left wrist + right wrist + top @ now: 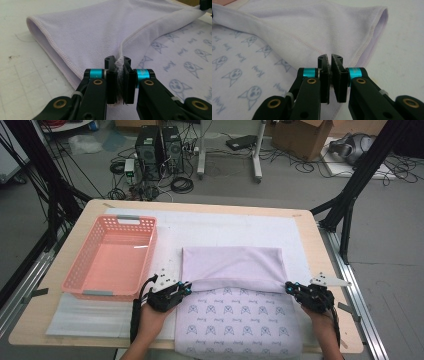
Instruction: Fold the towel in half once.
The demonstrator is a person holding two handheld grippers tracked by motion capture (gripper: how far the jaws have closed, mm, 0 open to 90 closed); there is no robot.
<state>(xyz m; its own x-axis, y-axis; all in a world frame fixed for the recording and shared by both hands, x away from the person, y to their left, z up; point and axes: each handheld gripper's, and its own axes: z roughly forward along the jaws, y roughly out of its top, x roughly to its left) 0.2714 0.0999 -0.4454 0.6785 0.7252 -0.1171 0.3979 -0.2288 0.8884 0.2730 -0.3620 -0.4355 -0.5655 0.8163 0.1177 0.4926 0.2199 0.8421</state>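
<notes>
A pale lilac towel (pixel 232 262) lies on the table, its printed side (pixel 235 317) with small cat faces facing up at the near end and the far half folded back over it. My left gripper (pixel 186 287) is shut on the left corner of the folded edge; in the left gripper view the hem (pixel 119 62) is pinched between the jaws of my left gripper (pixel 119 75). At the right corner of the same edge my right gripper (pixel 291 288) is shut on the cloth, and the right gripper view has my right gripper (pixel 330 72) with towel fabric (pixel 312 30) clamped between its pads.
A pink plastic basket (pixel 111 292) stands at the left of the table. A white mat (pixel 200 227) covers the wooden tabletop (pixel 320 255) under the towel. Computer towers, cables and a cardboard box sit on the floor beyond the table.
</notes>
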